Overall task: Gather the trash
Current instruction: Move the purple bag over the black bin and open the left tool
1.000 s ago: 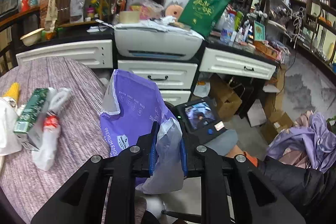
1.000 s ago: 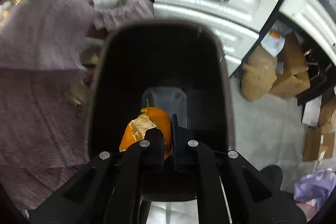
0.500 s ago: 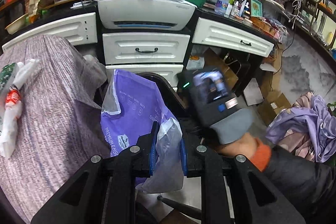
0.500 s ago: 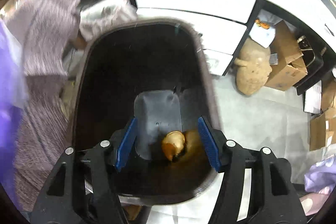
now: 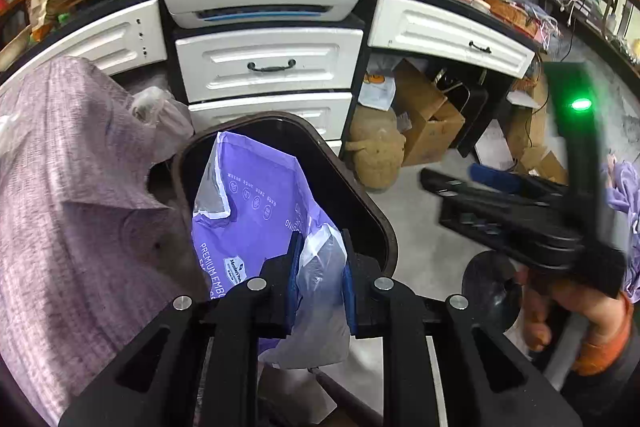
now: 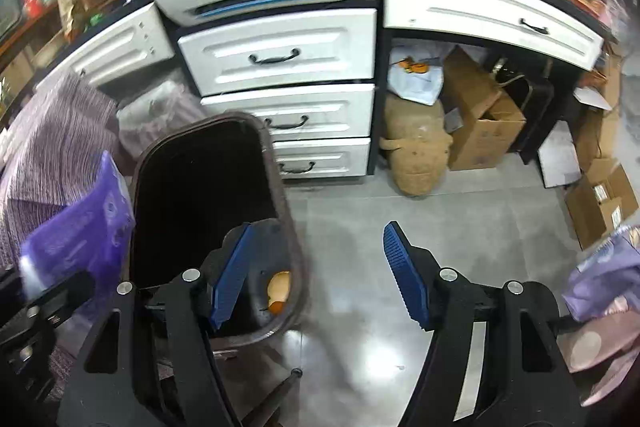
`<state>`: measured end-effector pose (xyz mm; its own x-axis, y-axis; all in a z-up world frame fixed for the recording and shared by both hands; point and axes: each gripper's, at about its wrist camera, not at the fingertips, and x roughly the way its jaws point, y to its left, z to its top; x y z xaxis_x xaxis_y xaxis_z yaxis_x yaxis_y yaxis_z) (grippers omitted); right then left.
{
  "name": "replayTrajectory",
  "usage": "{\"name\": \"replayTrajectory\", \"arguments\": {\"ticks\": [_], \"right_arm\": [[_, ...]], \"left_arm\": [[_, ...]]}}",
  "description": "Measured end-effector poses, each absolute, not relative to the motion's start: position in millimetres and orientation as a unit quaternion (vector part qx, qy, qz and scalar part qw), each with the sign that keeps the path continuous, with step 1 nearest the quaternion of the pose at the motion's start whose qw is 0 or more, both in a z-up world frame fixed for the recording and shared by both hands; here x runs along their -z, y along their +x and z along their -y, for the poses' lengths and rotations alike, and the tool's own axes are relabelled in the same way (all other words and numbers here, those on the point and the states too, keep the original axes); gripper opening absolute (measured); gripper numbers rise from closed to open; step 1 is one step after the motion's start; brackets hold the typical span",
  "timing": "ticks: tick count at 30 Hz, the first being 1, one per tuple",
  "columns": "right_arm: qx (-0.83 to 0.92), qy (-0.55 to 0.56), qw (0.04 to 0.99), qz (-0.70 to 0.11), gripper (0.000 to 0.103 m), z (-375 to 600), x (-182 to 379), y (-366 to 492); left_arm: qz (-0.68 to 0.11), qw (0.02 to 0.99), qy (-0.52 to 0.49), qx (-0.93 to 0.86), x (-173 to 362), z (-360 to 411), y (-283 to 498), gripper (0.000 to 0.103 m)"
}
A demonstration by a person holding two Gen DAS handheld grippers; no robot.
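Between the pads of the left tongs [image 5: 319, 277] hangs a purple plastic bag [image 5: 256, 203], pinched tight and dangling over the mouth of the black bin [image 5: 362, 203]. Beside it the right tongs [image 6: 316, 277] have just been opening and gape wide and empty, with an orange peel [image 6: 279, 291] lying at the bin's bottom. Next, I judge, the left tongs must lower the bag inside the rim and let go.

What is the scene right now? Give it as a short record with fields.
left tool: shut on purple plastic bag, held over the bin
right tool: open, nothing between its pads, jaws just been opening
trash bin: black, on the floor beside the cloth-covered table
in bin: orange peel at the bottom
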<state>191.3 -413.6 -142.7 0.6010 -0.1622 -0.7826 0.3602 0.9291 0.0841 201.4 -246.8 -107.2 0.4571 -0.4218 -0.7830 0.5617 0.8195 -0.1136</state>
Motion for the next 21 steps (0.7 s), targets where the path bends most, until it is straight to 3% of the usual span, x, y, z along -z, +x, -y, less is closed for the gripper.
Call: {"name": "replayTrajectory", "arguments": {"ticks": [12, 15, 17, 18, 21], "right_arm": [[0.159, 0.139, 0.887, -0.411, 0.067, 428.2, 135.1, 162.4], [0.160, 0.140, 0.886, -0.412, 0.067, 426.8, 136.1, 159.2], [0.160, 0.145, 0.885, -0.413, 0.067, 426.7, 136.7, 157.7], [0.160, 0.147, 0.885, -0.413, 0.067, 427.0, 136.9, 156.7], [0.163, 0.153, 0.884, -0.411, 0.073, 429.0, 137.0, 153.5]], "left_arm": [[-0.466, 0.828, 0.102, 0.295, 134.3, 270.4, 216.8, 0.020], [-0.474, 0.823, 0.094, 0.300, 137.3, 270.4, 218.6, 0.031], [-0.475, 0.821, 0.095, 0.301, 138.3, 271.0, 217.8, 0.050], [-0.471, 0.823, 0.095, 0.302, 137.6, 270.3, 217.0, 0.065], [-0.464, 0.824, 0.089, 0.313, 134.4, 268.9, 213.2, 0.079]]}}
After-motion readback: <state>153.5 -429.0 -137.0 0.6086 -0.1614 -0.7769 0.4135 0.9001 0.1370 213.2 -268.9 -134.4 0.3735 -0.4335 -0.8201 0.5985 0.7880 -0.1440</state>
